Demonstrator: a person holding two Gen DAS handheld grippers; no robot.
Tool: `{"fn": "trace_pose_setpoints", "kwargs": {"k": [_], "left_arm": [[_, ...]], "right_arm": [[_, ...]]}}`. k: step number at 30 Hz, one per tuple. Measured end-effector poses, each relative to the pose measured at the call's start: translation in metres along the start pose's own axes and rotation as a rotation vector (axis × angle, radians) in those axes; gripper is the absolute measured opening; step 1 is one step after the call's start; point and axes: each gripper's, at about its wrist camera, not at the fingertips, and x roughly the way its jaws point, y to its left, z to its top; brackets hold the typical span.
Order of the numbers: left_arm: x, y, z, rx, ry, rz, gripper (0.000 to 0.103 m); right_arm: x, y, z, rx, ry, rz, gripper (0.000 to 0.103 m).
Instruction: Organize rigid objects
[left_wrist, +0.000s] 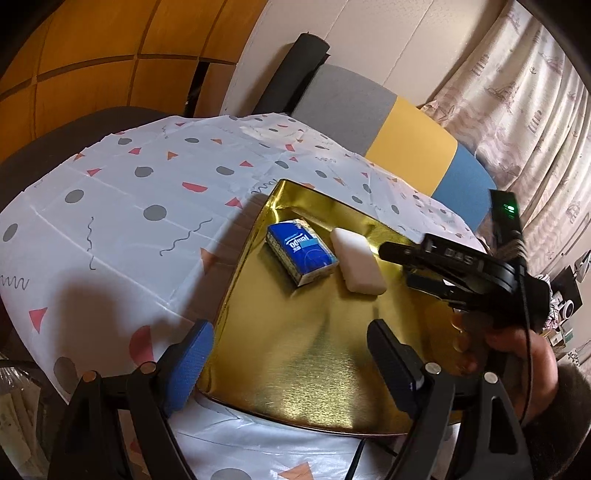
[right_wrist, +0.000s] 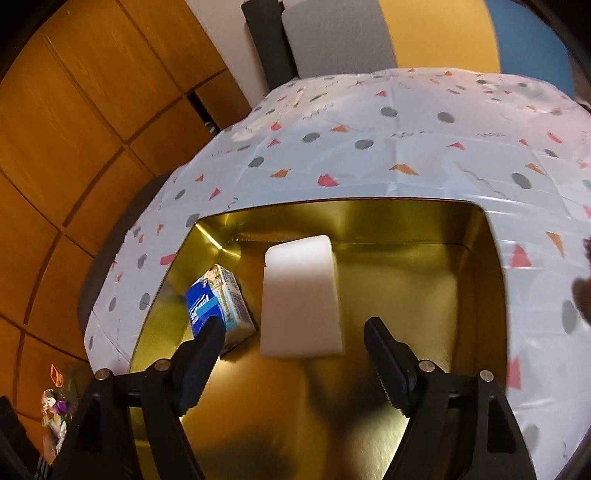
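Note:
A shallow gold tray (left_wrist: 295, 369) lies on the patterned tablecloth (left_wrist: 129, 221). Inside it a blue tissue pack (left_wrist: 301, 254) and a white rectangular block (left_wrist: 356, 260) rest side by side. My left gripper (left_wrist: 291, 350) hovers open over the tray's near part, nothing between its fingers. My right gripper (left_wrist: 399, 266) comes in from the right, just beside the white block. In the right wrist view the right gripper (right_wrist: 291, 332) stands open, with the white block (right_wrist: 301, 295) lying on the tray floor (right_wrist: 406, 295) just ahead of its jaws, untouched by the pads. The left finger partly hides the tissue pack (right_wrist: 218, 306).
A chair (left_wrist: 406, 147) with a grey, yellow and blue back stands behind the table. Curtains (left_wrist: 535, 110) hang at the right and wooden panels (left_wrist: 92, 55) fill the left. A hand (left_wrist: 517, 354) holds the right gripper. The cloth drops off at the table's left edge (right_wrist: 110, 295).

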Motion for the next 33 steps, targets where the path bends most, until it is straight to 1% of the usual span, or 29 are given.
{"fn": "trace_pose_setpoints", "kwargs": {"k": [4, 9, 16, 19, 24, 33], "left_arm": [[-0.002, -0.005, -0.001, 0.005, -0.005, -0.011, 0.086], [-0.007, -0.015, -0.004, 0.027, -0.01, -0.022, 0.086], [-0.01, -0.024, -0.011, 0.049, 0.001, -0.024, 0.086], [-0.012, -0.03, -0.014, 0.064, 0.001, -0.032, 0.086], [-0.012, -0.045, -0.021, 0.096, 0.019, -0.053, 0.086], [-0.009, -0.083, -0.035, 0.174, 0.051, -0.087, 0.086]], "right_arm": [[-0.023, 0.003, -0.01, -0.021, -0.045, 0.004, 0.081], [-0.049, 0.009, -0.021, -0.069, -0.09, -0.02, 0.083], [-0.081, 0.0, -0.035, -0.091, -0.152, -0.059, 0.083], [-0.097, -0.011, -0.044, -0.086, -0.188, -0.098, 0.084], [-0.124, -0.042, -0.062, -0.055, -0.234, -0.172, 0.085], [-0.151, -0.112, -0.099, 0.069, -0.223, -0.251, 0.086]]}}
